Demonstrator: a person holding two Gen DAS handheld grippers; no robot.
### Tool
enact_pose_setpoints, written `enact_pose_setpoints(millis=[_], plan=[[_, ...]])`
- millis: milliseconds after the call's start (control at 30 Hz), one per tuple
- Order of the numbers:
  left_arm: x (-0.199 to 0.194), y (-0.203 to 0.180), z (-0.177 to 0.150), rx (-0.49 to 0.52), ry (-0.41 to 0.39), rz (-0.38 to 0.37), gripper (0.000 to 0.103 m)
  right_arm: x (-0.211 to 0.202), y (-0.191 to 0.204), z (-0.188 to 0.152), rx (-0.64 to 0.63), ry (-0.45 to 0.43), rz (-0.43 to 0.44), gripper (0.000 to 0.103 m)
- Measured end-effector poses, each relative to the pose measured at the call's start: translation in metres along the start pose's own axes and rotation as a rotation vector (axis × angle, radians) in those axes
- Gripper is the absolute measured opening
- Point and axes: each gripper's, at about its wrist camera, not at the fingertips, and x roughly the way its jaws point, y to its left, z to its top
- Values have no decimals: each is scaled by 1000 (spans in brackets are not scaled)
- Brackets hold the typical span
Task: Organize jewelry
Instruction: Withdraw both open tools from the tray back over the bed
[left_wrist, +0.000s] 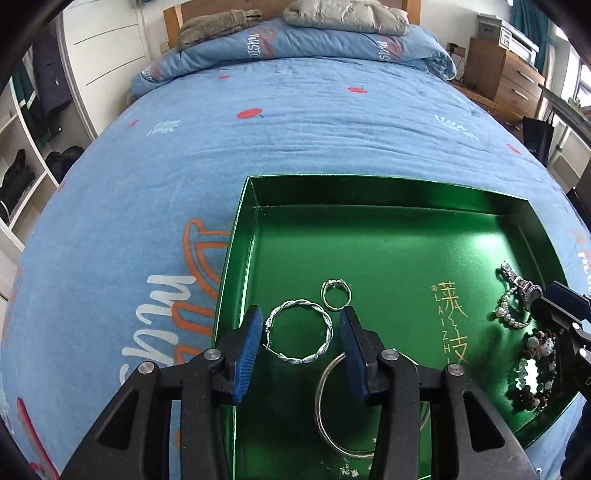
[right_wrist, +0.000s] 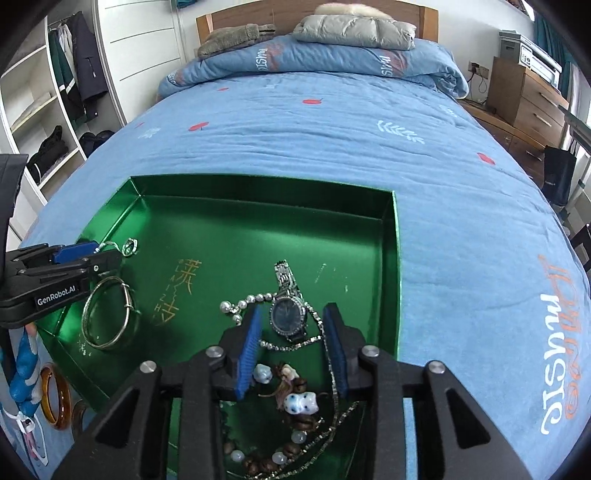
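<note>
A shiny green tray (left_wrist: 388, 236) lies on the blue bed. My left gripper (left_wrist: 301, 321) is open over its left part, jaws either side of a twisted silver bracelet (left_wrist: 327, 332). A small silver ring (left_wrist: 335, 294) lies just beyond, a thin silver bangle (left_wrist: 321, 402) below. My right gripper (right_wrist: 291, 317) is open over the tray's (right_wrist: 258, 192) right part, around a silver watch (right_wrist: 287, 314). A pearl strand (right_wrist: 243, 301), a thin chain (right_wrist: 325, 332) and a beaded bracelet with ceramic charms (right_wrist: 301, 402) lie around it.
The blue quilt (left_wrist: 295, 122) spreads all around the tray. An amber bangle (right_wrist: 55, 400) and a brown ring-shaped piece (right_wrist: 75, 413) lie on the quilt left of the tray. Folded duvet and coats are at the headboard. Shelves stand left, a wooden dresser right.
</note>
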Motion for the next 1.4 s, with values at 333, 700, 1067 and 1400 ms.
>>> enact_pose_setpoints(millis=[333,700,1067,1400], plan=[[-86,11,-10,-24,-118,-10,64,-98,5,-14,28,-133,17,35],[-182,36,-75,-44,-190,31,64,-195,21,-70,35,-215,36,35],[-233,43,-156,-48,-210,39,64,-256,28,-131,49,-250,31,35],[-271,26,-201,-35,-278,76,64,-282,38,-170,38,-263,15,35]])
